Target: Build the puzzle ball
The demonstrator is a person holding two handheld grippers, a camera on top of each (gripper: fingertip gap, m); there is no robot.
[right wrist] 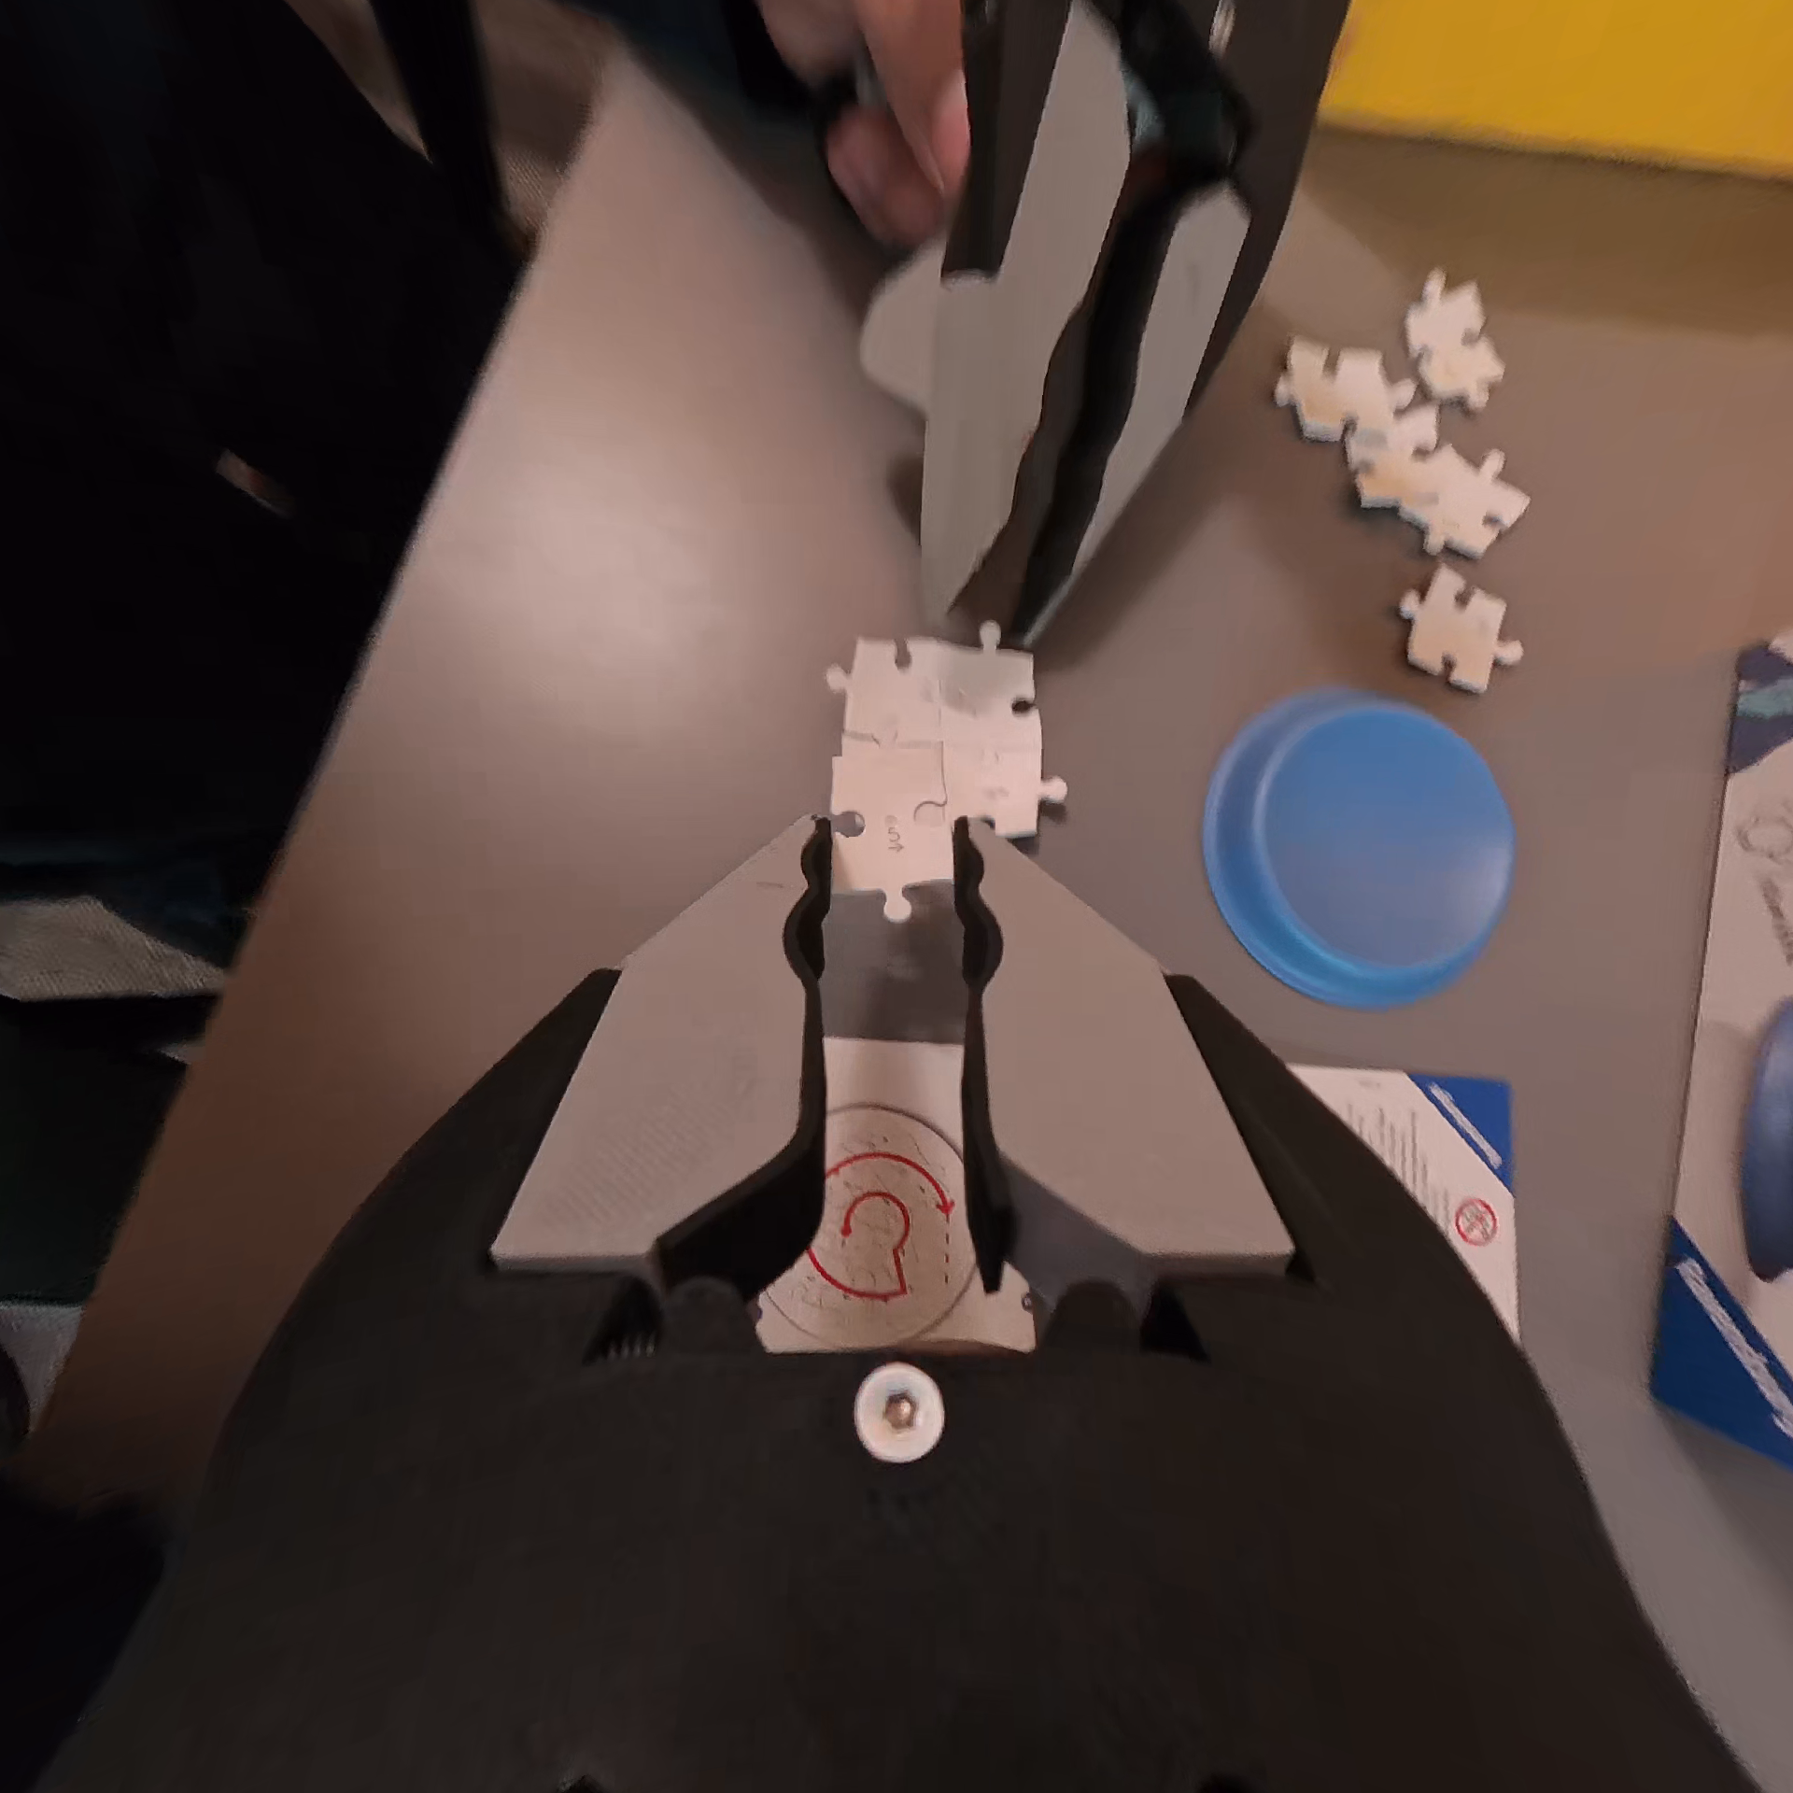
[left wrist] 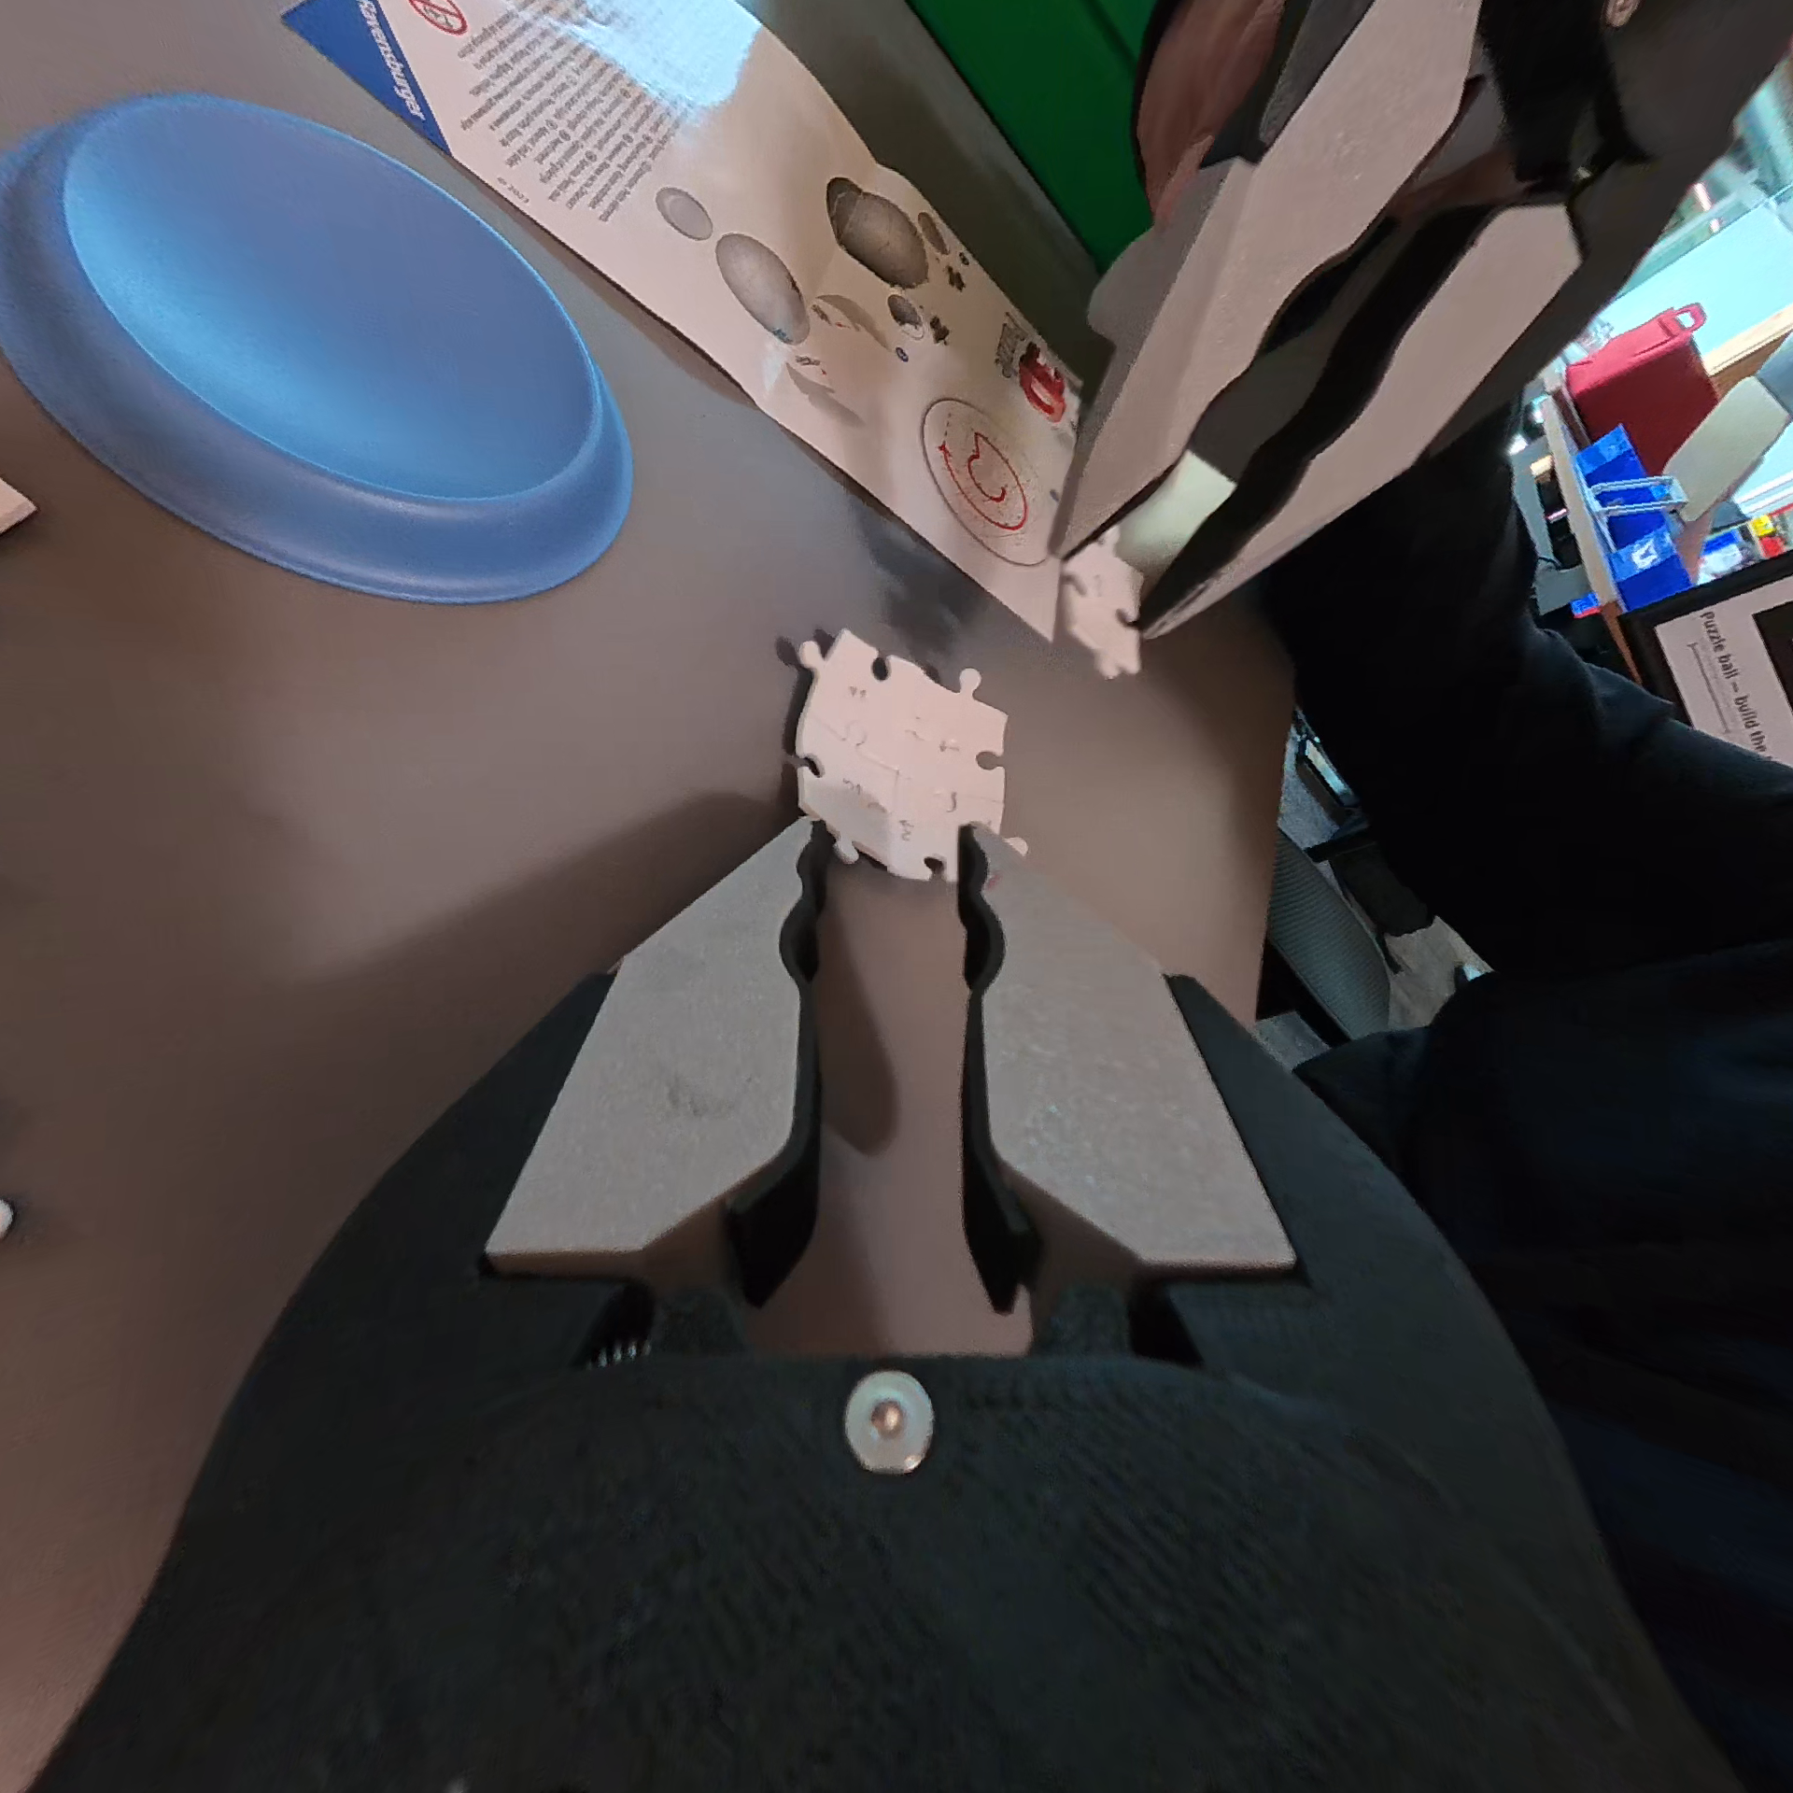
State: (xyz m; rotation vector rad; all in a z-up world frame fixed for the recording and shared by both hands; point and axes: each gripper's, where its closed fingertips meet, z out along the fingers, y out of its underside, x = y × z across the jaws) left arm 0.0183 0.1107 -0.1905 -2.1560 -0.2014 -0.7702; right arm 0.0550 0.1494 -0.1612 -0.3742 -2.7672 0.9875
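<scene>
A cluster of several joined white puzzle pieces lies on the brown table and also shows in the right wrist view. My left gripper is closed on the cluster's near edge; from the other side it comes down at the cluster's far edge. My right gripper is shut on a single white puzzle piece. In the left wrist view that gripper holds the piece in the air, up and to the right of the cluster, apart from it.
A blue round dish sits beside the cluster. The instruction sheet lies under my right gripper. Several loose pieces lie beyond the dish. A blue box is at the right. The table edge runs close by. The grippers' ends are close to 7 cm from one another.
</scene>
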